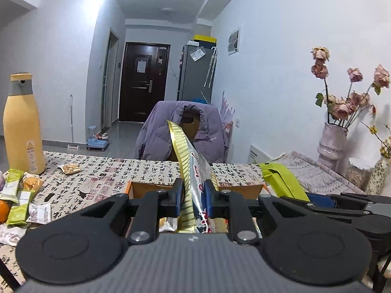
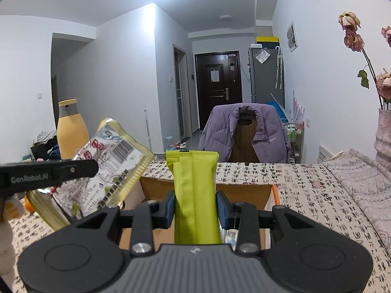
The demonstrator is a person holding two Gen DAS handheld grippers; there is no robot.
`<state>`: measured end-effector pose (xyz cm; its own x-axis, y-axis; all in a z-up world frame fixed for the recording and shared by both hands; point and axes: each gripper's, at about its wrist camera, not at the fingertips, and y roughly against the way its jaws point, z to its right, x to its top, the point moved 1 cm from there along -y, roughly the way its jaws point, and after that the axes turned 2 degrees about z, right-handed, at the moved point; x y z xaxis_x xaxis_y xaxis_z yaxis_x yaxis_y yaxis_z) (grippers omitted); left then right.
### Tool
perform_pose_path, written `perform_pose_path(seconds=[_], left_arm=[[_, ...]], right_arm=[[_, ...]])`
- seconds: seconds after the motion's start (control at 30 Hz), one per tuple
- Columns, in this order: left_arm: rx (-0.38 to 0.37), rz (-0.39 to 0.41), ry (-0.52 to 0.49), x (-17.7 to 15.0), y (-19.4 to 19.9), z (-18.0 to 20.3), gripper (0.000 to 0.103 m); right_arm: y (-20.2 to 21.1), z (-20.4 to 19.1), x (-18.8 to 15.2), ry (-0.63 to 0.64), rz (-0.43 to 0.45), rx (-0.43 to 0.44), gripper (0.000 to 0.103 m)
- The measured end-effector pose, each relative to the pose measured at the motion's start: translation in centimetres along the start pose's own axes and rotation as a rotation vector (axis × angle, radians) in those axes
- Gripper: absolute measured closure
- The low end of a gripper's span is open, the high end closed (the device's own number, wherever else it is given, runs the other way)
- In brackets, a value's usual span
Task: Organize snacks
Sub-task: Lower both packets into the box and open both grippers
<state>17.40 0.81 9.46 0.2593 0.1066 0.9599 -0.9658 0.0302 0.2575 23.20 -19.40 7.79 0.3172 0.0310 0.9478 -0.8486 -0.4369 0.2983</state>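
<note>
The left hand-held gripper [image 1: 193, 199] is clenched on a silver snack packet [image 1: 195, 171] with a gold ribbed edge and red lettering; the packet stands edge-on between the blue pads and rises above them. The right hand-held gripper [image 2: 195, 206] is grasping a lime-green snack packet [image 2: 194, 190], which stands upright between its pads with its crimped top above them.

Taking the open cardboard box [image 2: 244, 190] as the landmark: both packets are held over it, the silver one on the left side and the green one on the right. Inside the box, under the left gripper, lies a small wrapped snack [image 1: 168, 223] (its label is too blurred to read).

The box sits on a tabletop [image 1: 110, 173] covered with a cloth printed in black calligraphy. Left of the box on that cloth lie more snacks: several pale green packets [image 1: 18, 205], a round biscuit pack [image 1: 30, 183], a white sachet [image 1: 40, 213] and, further back, a small clear pack of crackers [image 1: 69, 168]. An orange fruit [image 1: 3, 210] shows at the left edge. A tall yellow bottle [image 1: 23, 127] with a grey collar stands behind them.

Beyond the box a chair [image 2: 245, 144] carries a purple padded jacket [image 2: 220, 131]. To the right of the box stands a pink vase [image 1: 331, 144] of dried roses [image 1: 342, 105].
</note>
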Motion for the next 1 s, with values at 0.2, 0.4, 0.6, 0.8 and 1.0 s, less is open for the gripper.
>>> perform_pose_path(seconds=[0.2,0.4,0.6,0.8,1.0], left_arm=[[0.021,-0.023,0.039,0.1,-3.3,-0.9,0.084],[0.045,-0.059,0.075,-1.1,-6.1,-1.7,0.084],[0.057,-0.108,0.091,-2.9,-8.1,-2.5,0.084],[0.057,-0.127,0.075,-3.7,-8.4,-2.8,0.084],[0.061,-0.139,0.081,-4.1,-8.4,-3.1,0.075]], right_arm=[[-3.1,0.5,1.0,-0.027,-0.007,-0.007,0.069],[-5.9,1.1,0.1,-0.048,-0.027,-0.026,0.069],[-7.1,3.0,-1.2,-0.082,-0.039,-0.071,0.069],[-8.0,3.0,-2.4,-0.081,-0.097,-0.073,0.069],[-7.9,2.5,-3.0,-0.067,-0.121,-0.072,0.067]])
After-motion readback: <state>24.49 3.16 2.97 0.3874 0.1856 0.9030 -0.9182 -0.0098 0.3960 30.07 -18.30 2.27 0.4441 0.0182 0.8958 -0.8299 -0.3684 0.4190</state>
